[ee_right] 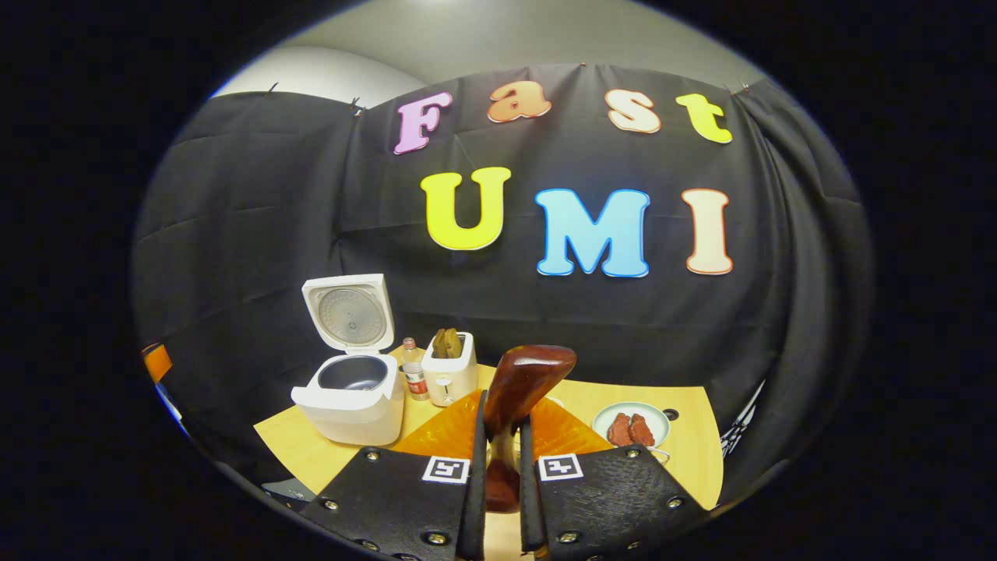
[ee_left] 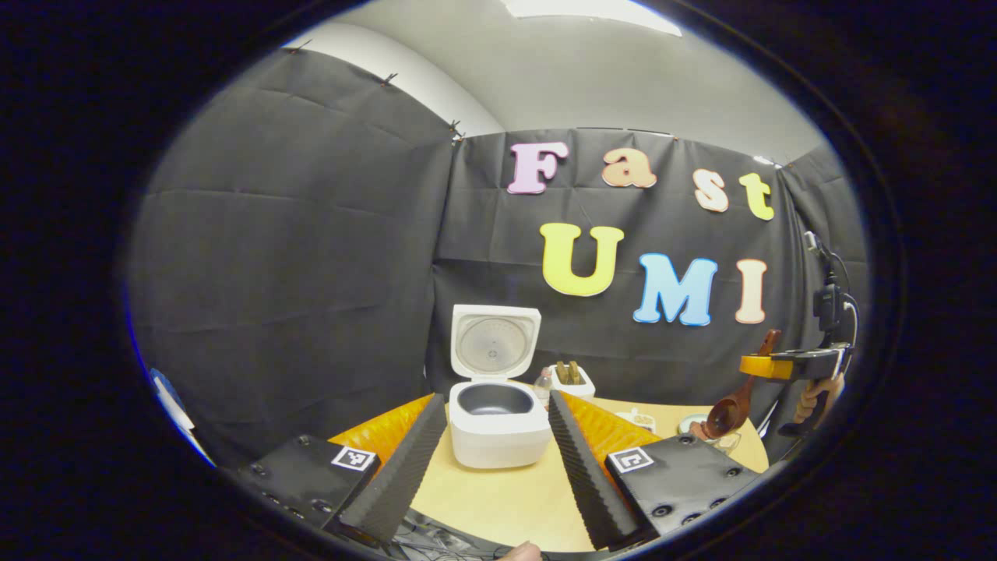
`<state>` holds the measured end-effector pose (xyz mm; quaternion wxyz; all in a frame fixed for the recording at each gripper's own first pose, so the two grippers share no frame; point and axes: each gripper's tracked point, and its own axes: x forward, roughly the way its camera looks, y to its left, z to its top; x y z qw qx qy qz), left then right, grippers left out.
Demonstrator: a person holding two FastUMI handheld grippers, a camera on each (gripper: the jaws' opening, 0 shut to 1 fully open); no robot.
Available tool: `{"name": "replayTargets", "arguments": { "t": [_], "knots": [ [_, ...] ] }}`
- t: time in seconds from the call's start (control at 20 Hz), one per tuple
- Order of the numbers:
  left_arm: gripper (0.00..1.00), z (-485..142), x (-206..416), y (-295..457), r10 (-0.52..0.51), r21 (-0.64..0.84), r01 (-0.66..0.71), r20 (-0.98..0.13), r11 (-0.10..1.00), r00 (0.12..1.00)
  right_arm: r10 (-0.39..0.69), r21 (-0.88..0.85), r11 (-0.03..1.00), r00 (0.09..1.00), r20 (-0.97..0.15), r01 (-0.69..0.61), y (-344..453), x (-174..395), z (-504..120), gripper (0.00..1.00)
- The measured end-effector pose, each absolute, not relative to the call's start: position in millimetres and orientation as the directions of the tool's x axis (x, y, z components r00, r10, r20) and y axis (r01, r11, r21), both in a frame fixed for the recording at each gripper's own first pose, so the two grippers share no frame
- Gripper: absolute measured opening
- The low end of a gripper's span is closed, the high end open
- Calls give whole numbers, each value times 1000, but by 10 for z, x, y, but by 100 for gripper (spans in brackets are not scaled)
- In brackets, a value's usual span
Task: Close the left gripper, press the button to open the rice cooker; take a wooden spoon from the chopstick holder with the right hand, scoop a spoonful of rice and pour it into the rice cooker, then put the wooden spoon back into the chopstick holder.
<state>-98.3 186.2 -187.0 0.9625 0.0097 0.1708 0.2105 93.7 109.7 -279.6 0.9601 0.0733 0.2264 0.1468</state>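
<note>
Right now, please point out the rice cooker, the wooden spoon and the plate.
rice cooker [ee_left: 495,436]: left gripper view, front wall.
wooden spoon [ee_right: 528,372]: right gripper view, its broad end.
plate [ee_right: 656,421]: right gripper view, bare rim.

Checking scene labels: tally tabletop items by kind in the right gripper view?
White rice cooker, lid open: 1
Small clear bottle: 1
White toaster: 1
Pale round plate with reddish food: 1
Brown wooden spoon, in right hand-held gripper: 1
Total: 5

Staged demo booth, not real kitchen: black cloth walls [ee_right: 257,202], small wooden table [ee_left: 498,499] w/ rice cooker [ee_left: 495,405], toaster [ee_right: 450,368].
</note>
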Motion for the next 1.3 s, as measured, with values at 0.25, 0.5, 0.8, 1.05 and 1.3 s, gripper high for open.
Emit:
{"name": "replayTargets", "arguments": {
  "t": [0.25, 0.5, 0.8, 1.05, 1.3],
  "knots": [
    [87, -1909, -738, 1245, 378, 116, -361, -342, 925, 860, 279, 243, 951, 862, -424, -189, 217, 808, -2989, 18],
    [87, -2044, -428, 768, 363, 82, -359, -364, 930, 858, 207, 232, 966, 878, -433, -113, -545, 818, -3112, 18],
    [87, -2147, 95, 542, 287, 78, -279, -377, 957, 881, 94, 249, 968, 888, -450, 24, -1000, 920, -3216, 18],
    [87, -2261, 532, 704, 207, 58, -200, -373, 978, 905, 35, 280, 953, 873, -486, 118, -925, 1076, -3323, 18],
    [87, -2459, 870, 860, 92, 44, -82, -384, 996, 919, -54, 283, 931, 857, -512, 228, -798, 1200, -3379, 18]
  ]
}}
